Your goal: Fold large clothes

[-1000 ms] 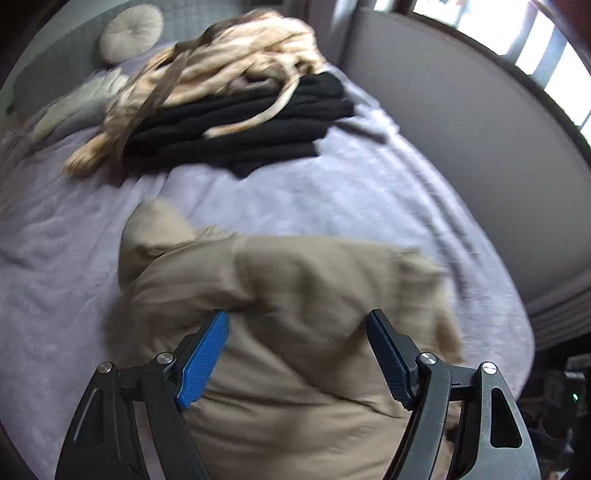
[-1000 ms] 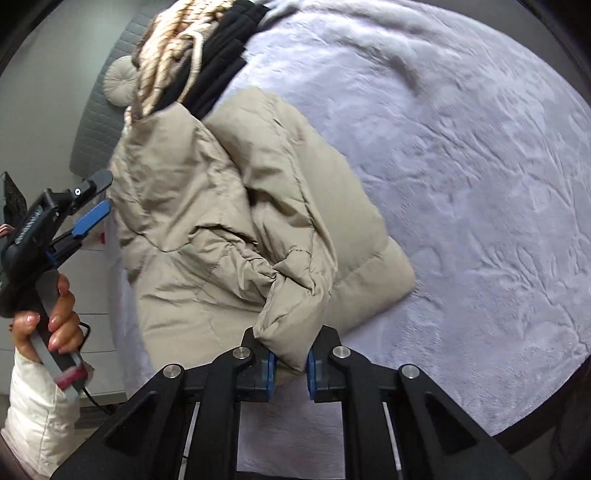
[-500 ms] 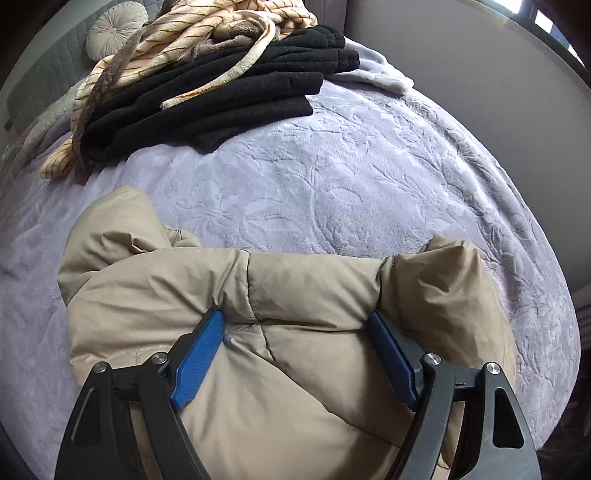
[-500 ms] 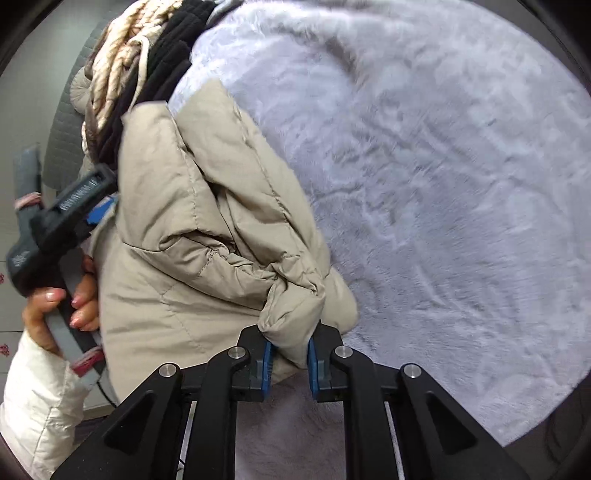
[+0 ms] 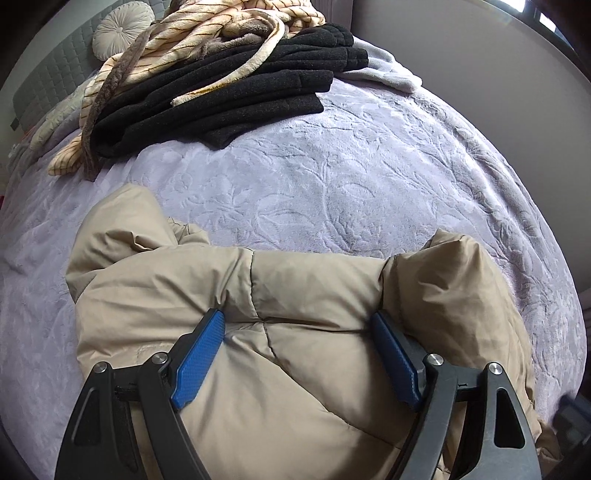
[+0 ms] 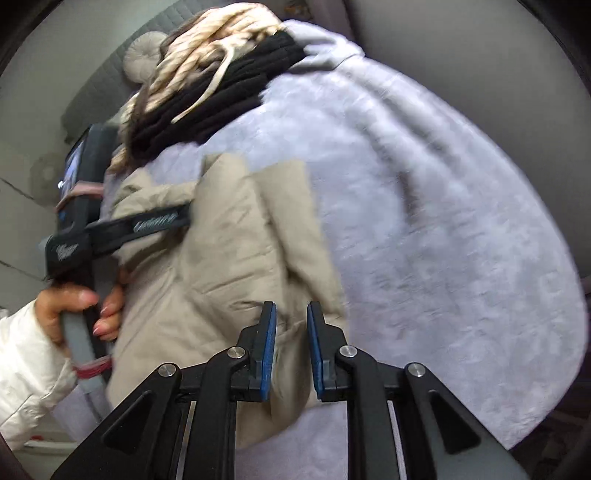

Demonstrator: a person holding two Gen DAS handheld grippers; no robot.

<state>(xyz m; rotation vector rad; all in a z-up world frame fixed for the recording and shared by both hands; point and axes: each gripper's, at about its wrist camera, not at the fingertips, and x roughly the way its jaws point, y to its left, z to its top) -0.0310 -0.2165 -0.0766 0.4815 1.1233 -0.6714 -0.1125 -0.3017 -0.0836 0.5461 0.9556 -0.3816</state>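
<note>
**Puffer jacket bunched on the lilac bed**

A lilac embossed bedspread [image 5: 332, 177] covers the bed, with a stack of black knitwear [image 5: 236, 99] and a cream striped throw [image 5: 207, 33] near the grey headboard [image 5: 48, 77]. Closer to the bed's edge lies the beige puffer jacket [image 5: 295, 295], folded into a thick bundle. The left gripper [image 5: 295, 325] stands spread wide, its blue pads pressed against a quilted section of the jacket on either side. The right gripper [image 6: 290, 332] hangs just over the jacket's near end, jaws parted by a narrow gap; the blurred view doesn't show any fabric pinched between them.
</note>
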